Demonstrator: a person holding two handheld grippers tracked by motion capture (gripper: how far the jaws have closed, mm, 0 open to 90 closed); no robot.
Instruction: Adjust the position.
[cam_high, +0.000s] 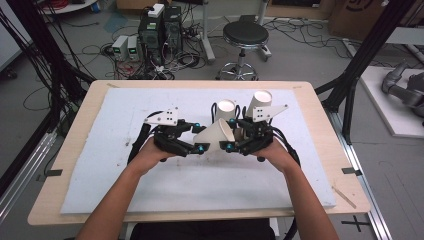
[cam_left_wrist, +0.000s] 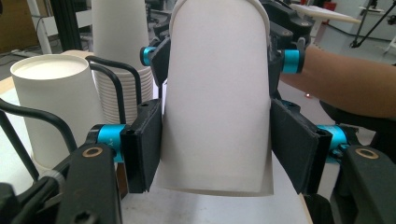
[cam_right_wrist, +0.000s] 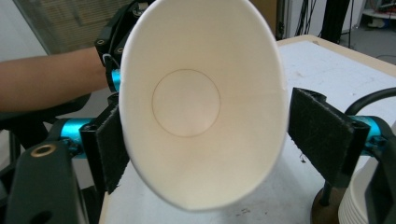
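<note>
A white paper cup (cam_high: 215, 136) lies on its side in the air between both grippers, above the middle of the white mat (cam_high: 150, 190). My left gripper (cam_high: 199, 137) is shut on the cup's base end, and in the left gripper view its pads (cam_left_wrist: 145, 144) press both sides of the cup (cam_left_wrist: 217, 107). My right gripper (cam_high: 230, 134) faces it from the right. In the right gripper view the cup's mouth (cam_right_wrist: 201, 102) sits between the open jaws of this gripper (cam_right_wrist: 215, 135), with a gap at the right-hand pad (cam_right_wrist: 322, 135).
A single upright cup (cam_high: 225, 109) and a stack of cups (cam_high: 261, 102) stand on the mat just behind the grippers. In the left gripper view the upright cup (cam_left_wrist: 56, 98) and the stack (cam_left_wrist: 121, 46) are close at the left. A stool (cam_high: 245, 35) and computers (cam_high: 160, 30) are on the floor beyond the table.
</note>
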